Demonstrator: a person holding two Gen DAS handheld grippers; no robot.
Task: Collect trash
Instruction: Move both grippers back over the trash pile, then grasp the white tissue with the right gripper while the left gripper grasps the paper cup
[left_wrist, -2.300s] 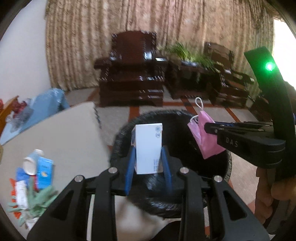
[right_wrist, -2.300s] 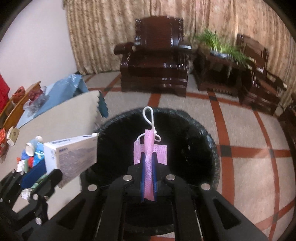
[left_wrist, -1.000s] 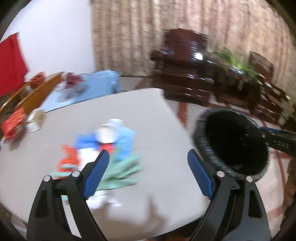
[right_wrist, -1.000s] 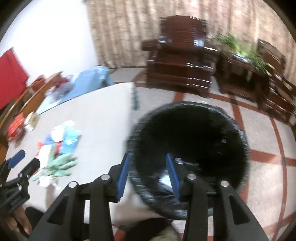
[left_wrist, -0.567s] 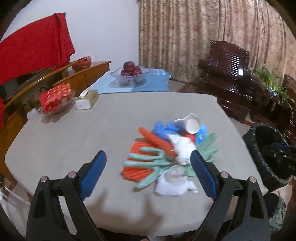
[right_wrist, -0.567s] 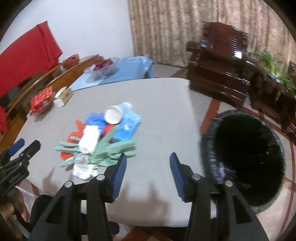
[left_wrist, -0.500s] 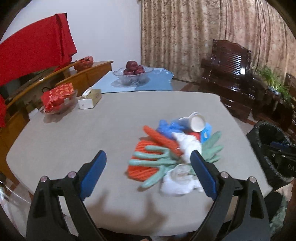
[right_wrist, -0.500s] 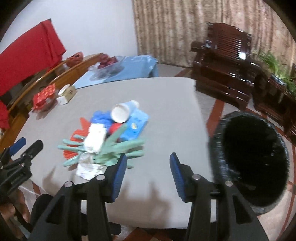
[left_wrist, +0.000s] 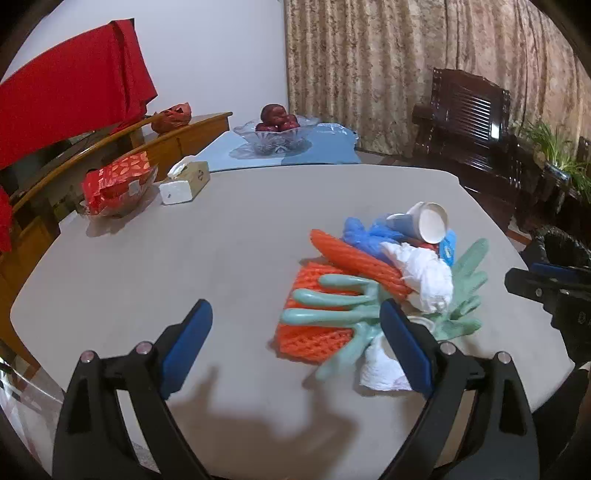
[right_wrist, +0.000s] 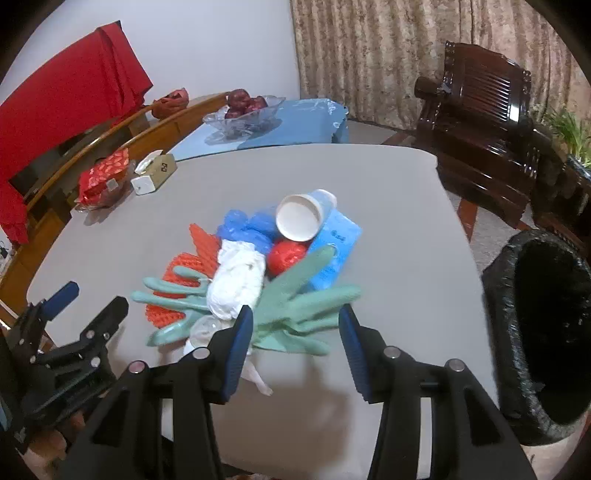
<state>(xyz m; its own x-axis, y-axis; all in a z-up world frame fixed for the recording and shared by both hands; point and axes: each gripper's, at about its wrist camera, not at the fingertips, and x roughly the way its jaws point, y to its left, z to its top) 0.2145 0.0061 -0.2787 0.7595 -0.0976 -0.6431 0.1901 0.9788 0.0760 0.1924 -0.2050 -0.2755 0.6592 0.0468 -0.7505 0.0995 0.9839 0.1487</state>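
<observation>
Right wrist view: the trash pile (right_wrist: 258, 266) is seen mid-frame on the table (right_wrist: 399, 258), the bin (right_wrist: 543, 347) at right. Both the right gripper (right_wrist: 295, 325) and left gripper (left_wrist: 295, 332) are held wide open, empty. Tangled gloves (right_wrist: 295, 299) could be dragged together, and the cup (right_wrist: 301, 216) may be toppled off.
</observation>
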